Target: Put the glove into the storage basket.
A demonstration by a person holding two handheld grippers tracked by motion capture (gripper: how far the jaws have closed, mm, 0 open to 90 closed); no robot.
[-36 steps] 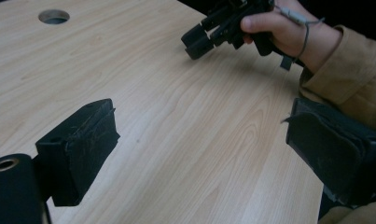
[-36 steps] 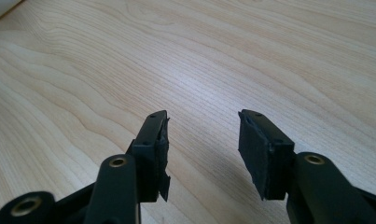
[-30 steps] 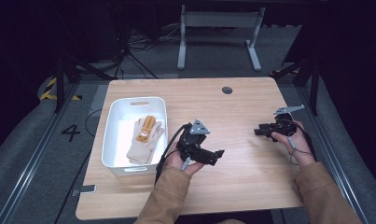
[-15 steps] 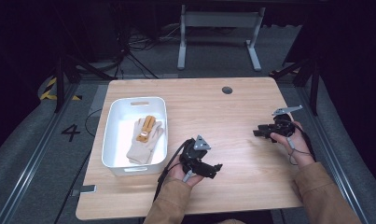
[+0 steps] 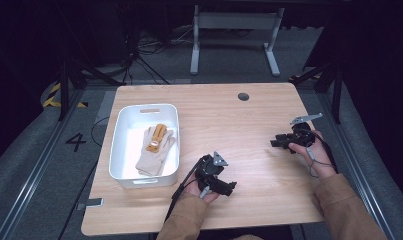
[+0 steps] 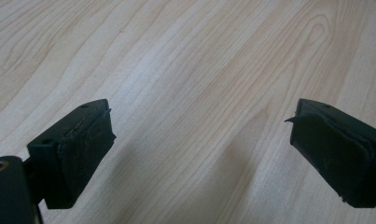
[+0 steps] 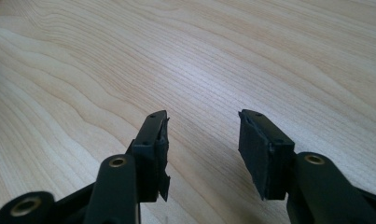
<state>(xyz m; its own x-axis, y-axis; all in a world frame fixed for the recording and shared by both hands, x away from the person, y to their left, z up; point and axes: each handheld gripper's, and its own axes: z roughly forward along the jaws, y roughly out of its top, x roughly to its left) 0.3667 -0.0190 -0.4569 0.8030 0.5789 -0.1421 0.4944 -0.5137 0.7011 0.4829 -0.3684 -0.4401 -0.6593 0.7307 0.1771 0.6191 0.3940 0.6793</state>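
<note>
Two empty grippers, left gripper (image 5: 230, 187) wide apart, right gripper (image 5: 274, 143) half-spread; one glove (image 5: 154, 152) in one bin (image 5: 120, 135).

Beige glove (image 5: 155, 150) with orange strip lies flat in white bin (image 5: 120, 145).

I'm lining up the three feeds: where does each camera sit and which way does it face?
High view: above the person's side, looking forward and down on the table with the white tub; forearms, left tool, right tool.
Left gripper view: on the left tool, facing bare tabletop; jaws wide apart.
Right gripper view: on the right tool, facing tabletop; jaws apart.
Both gripper views share the wood tabletop.
</note>
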